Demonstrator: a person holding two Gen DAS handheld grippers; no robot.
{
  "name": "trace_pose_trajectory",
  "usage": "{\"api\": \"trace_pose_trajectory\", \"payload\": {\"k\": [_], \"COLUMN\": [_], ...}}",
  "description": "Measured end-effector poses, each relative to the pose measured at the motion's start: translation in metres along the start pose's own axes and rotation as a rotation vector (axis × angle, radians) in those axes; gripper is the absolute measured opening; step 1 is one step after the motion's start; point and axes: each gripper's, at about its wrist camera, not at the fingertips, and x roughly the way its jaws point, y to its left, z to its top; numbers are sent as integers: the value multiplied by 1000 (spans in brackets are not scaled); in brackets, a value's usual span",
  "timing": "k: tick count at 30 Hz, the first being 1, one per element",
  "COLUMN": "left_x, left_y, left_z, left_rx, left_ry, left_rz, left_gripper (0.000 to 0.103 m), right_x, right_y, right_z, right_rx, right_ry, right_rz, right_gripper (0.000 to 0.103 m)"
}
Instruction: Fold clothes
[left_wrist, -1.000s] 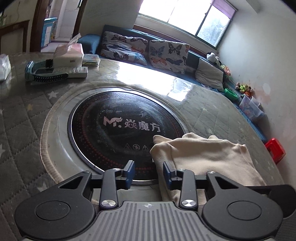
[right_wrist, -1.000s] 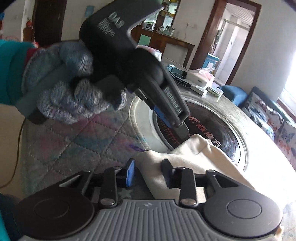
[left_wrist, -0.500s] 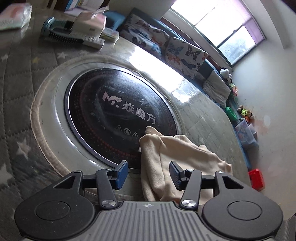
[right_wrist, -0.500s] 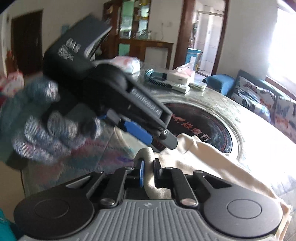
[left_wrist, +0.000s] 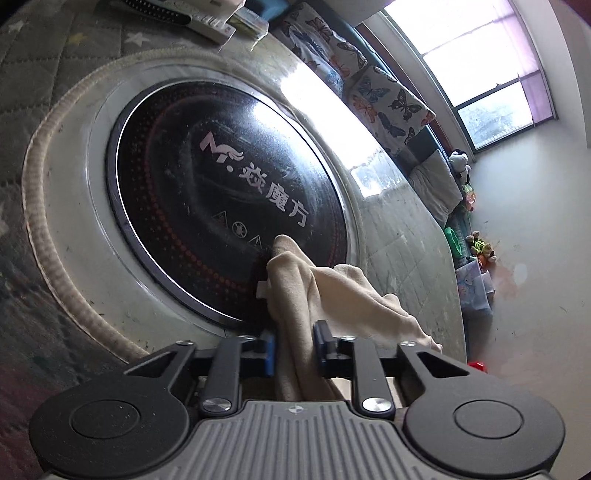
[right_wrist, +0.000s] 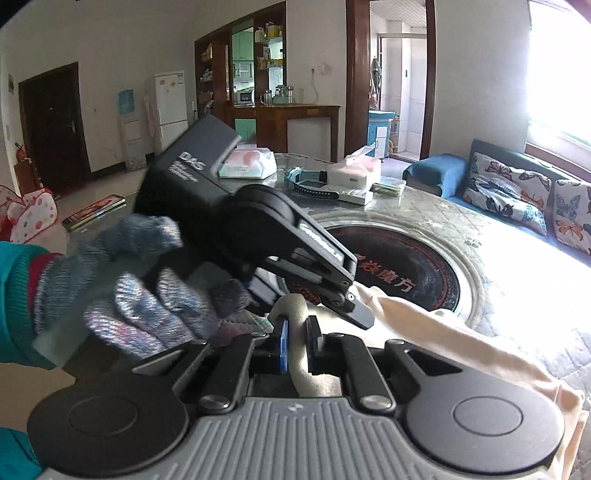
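I am seeing the left gripper (left_wrist: 293, 349) clamping a bunched fold of the cream garment (left_wrist: 295, 291), and the right gripper (right_wrist: 297, 345) is pinching the same cloth (right_wrist: 424, 325) between its pads. The soft, wrinkled fabric is lying at the near edge of the black round cooktop (left_wrist: 207, 177) in the table (left_wrist: 399, 236). Only the right view is showing my gloved left hand (right_wrist: 147, 295) and the fridge (right_wrist: 170, 103).

one cream garment (left_wrist: 295, 295) | two grippers (left_wrist: 294, 349) (right_wrist: 297, 345) | one gloved hand (right_wrist: 147, 295) | one round black cooktop (left_wrist: 207, 199) | two butterfly cushions (right_wrist: 506, 192) | one white fridge (right_wrist: 170, 107)
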Motion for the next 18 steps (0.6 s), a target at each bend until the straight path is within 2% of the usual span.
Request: {"api": "trace_pose_trajectory", "payload": {"k": [6,8,10,14,18], "left_x": [-2,-2,-2,-4,-3], "left_y": [-2,-2,-2,-5,-9], "left_z": [0,-1,-1,-2,-2], "left_rx": [36,42,48,69,92], "left_ry": [-15,-15,-17,-21,-23], "left_rz": [3,9,12,20,31], "left_gripper": [17,17,17,17,17], "right_x": [-12,-22,-32,-51,-64], "right_y": [-4,-11,-22,-55,-92], "right_z": [-8,-10,-12,-24,-39], "right_rx": [44,69,99,195,318], "right_ry": [5,-3,-13,-12,0], "right_rz": [5,-22,-67,-220,-365], "right_gripper": [14,14,14,15,22]}}
